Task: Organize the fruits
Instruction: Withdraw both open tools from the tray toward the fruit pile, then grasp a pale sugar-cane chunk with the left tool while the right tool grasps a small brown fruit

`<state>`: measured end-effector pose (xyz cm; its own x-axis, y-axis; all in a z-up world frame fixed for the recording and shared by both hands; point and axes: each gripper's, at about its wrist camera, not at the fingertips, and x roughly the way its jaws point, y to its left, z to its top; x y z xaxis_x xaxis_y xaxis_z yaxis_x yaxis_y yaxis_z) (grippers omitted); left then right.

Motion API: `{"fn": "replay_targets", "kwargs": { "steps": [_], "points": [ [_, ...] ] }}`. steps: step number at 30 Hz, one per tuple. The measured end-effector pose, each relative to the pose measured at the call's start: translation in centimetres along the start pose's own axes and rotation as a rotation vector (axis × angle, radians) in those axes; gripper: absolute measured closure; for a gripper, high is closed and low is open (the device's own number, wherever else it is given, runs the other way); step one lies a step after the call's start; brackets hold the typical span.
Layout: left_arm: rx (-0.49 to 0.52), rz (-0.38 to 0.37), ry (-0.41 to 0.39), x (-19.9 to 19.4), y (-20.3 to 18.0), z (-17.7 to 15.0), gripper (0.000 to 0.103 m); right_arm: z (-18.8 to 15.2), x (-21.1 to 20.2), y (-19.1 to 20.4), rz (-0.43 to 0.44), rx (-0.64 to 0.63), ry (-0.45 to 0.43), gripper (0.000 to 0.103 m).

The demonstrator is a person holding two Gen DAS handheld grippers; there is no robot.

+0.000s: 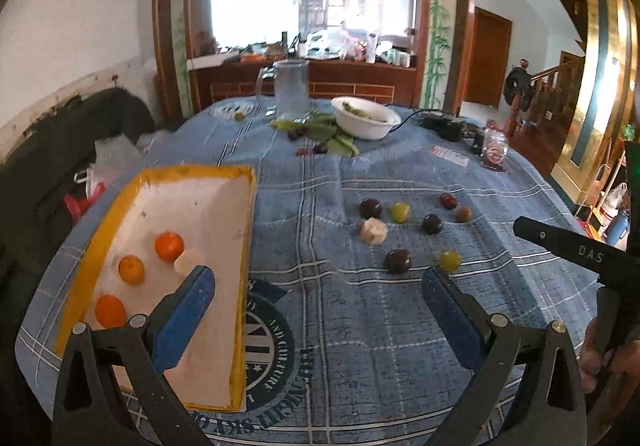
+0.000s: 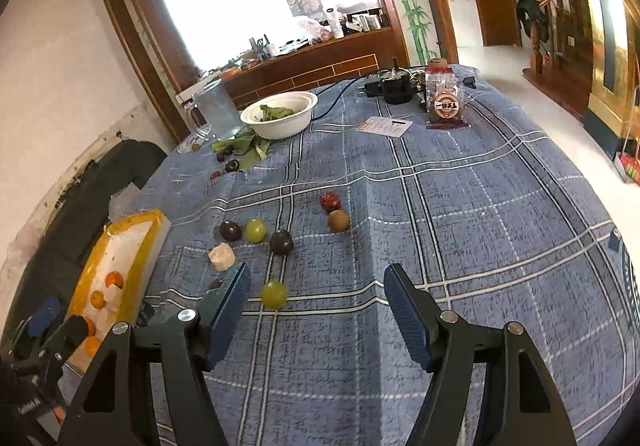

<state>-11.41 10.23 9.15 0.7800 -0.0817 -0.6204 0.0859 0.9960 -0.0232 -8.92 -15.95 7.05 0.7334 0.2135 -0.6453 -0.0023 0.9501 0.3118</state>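
I see both grippers, left [image 1: 318,278] and right [image 2: 316,278], with fingers spread and empty. Three oranges [image 1: 169,246] sit in the yellow-rimmed tray [image 1: 246,246]. Grapes [image 2: 274,293] lie loose on the bench [image 2: 480,226].

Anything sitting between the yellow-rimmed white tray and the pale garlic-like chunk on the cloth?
Nothing: only bare blue plaid tablecloth separates the yellow-rimmed white tray from the pale chunk. The left wrist view shows this stretch best; the right wrist view agrees.

hidden: dark fruit [image 2: 216,283] mostly behind right gripper's left finger [image 2: 228,310] | cut off: tray [image 2: 120,266] at 8 o'clock | blurred: green grape [image 2: 274,293]
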Motion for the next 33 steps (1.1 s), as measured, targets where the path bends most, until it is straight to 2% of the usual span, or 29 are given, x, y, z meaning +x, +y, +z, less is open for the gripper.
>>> {"fn": "replay_targets", "kwargs": {
  "steps": [4, 8, 12, 16, 19, 23, 25, 26, 27, 28, 29, 30, 31, 33],
  "points": [
    [-0.031, -0.031, 0.045, 1.5, 0.4, -0.2, 0.000, -0.3, 2.1, 0.7, 0.032, -0.026, 0.077, 0.030],
    [-0.037, -0.047, 0.074, 2.5, 0.3, -0.3, 0.000, 0.3, 3.3, 1.3, 0.037, -0.050, 0.104, 0.030],
    [-0.049, -0.064, 0.086, 3.2, 0.3, 0.5, 0.000, 1.8, 3.9, 1.5, 0.020, -0.068, 0.090, 0.030],
    [-0.075, -0.097, 0.110, 4.6, 0.0, 2.6, 0.000, 4.8, 4.5, 1.1, 0.011, -0.050, 0.054, 0.030],
    [-0.121, -0.145, 0.117, 5.8, -0.1, 4.4, 0.000, 7.3, 4.9, 0.7, 0.050, -0.030, 0.020, 0.030],
    [-0.180, -0.193, 0.159, 8.3, -0.3, 5.8, 0.000, 7.4, 6.1, -0.1, 0.083, -0.019, 0.005, 0.030],
    [-0.201, -0.219, 0.172, 9.7, -0.4, 6.1, 0.002, 6.6, 7.3, -1.1, 0.092, 0.009, 0.026, 0.037],
    [-0.204, -0.228, 0.179, 10.6, -0.7, 6.3, 0.005, 6.2, 8.6, -1.6, 0.089, 0.019, 0.076, 0.049],
    [-0.202, -0.235, 0.191, 11.5, -1.0, 6.4, 0.016, 6.1, 9.3, -1.8, 0.086, 0.020, 0.115, 0.062],
    [-0.200, -0.241, 0.209, 12.4, -1.2, 6.4, 0.031, 5.9, 10.0, -2.1, 0.084, 0.020, 0.140, 0.065],
    [-0.198, -0.252, 0.234, 13.6, -1.5, 6.3, 0.038, 5.7, 10.4, -2.2, 0.081, 0.014, 0.148, 0.066],
    [-0.195, -0.261, 0.260, 14.7, -1.7, 6.2, 0.051, 5.7, 10.6, -2.2, 0.078, 0.004, 0.155, 0.066],
    [-0.195, -0.263, 0.276, 15.3, -1.8, 6.0, 0.055, 5.6, 10.8, -2.1, 0.077, -0.007, 0.160, 0.066],
    [-0.195, -0.270, 0.288, 16.2, -1.9, 5.5, 0.055, 5.6, 11.2, -1.9, 0.068, -0.021, 0.169, 0.066]
  ]
}}
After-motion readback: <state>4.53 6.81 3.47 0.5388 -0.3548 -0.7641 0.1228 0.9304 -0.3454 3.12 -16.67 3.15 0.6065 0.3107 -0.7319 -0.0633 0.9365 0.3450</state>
